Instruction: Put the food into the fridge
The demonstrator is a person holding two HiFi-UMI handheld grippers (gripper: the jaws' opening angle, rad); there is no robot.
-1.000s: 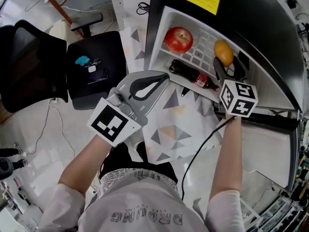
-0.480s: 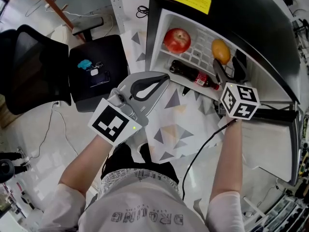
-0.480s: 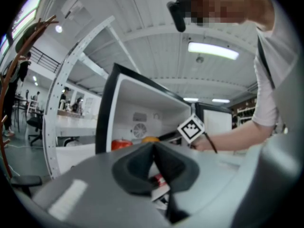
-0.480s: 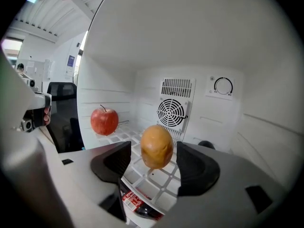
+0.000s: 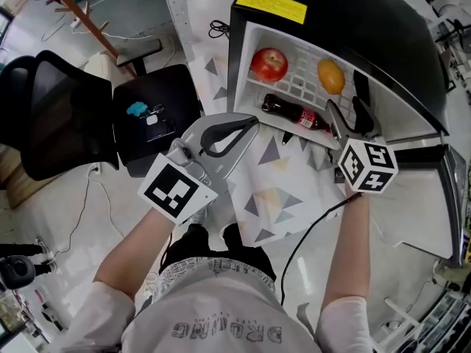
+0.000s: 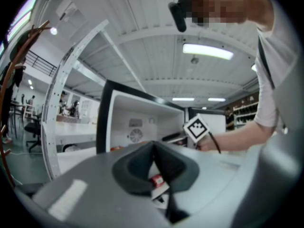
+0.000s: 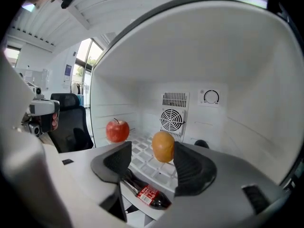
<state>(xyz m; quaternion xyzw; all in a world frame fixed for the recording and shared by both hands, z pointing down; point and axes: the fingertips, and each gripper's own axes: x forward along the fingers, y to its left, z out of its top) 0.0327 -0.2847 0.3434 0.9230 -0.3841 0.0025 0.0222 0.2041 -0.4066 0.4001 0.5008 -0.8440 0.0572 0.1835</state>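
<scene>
A small black fridge (image 5: 383, 20) stands open with a white inside. On its wire shelf (image 7: 145, 152) rest a red apple (image 5: 269, 63) (image 7: 117, 130) and an orange fruit (image 5: 331, 76) (image 7: 163, 147). A dark cola bottle (image 5: 294, 112) (image 7: 142, 190) lies below them near the front edge. My right gripper (image 5: 352, 116) (image 7: 151, 161) hangs open at the fridge mouth, empty, with the orange beyond its jaws. My left gripper (image 5: 254, 120) (image 6: 153, 148) is shut with nothing in it, left of the fridge opening.
The open fridge door (image 5: 434, 197) lies at the right. A black office chair (image 5: 51, 116) and a black stool (image 5: 158, 116) with small items stand at the left. A patterned mat (image 5: 272, 190) covers the floor. A cable (image 5: 309, 226) trails from the right gripper.
My right gripper has drawn back from the orange toward the fridge's front edge. The left gripper has stayed about where it was.
</scene>
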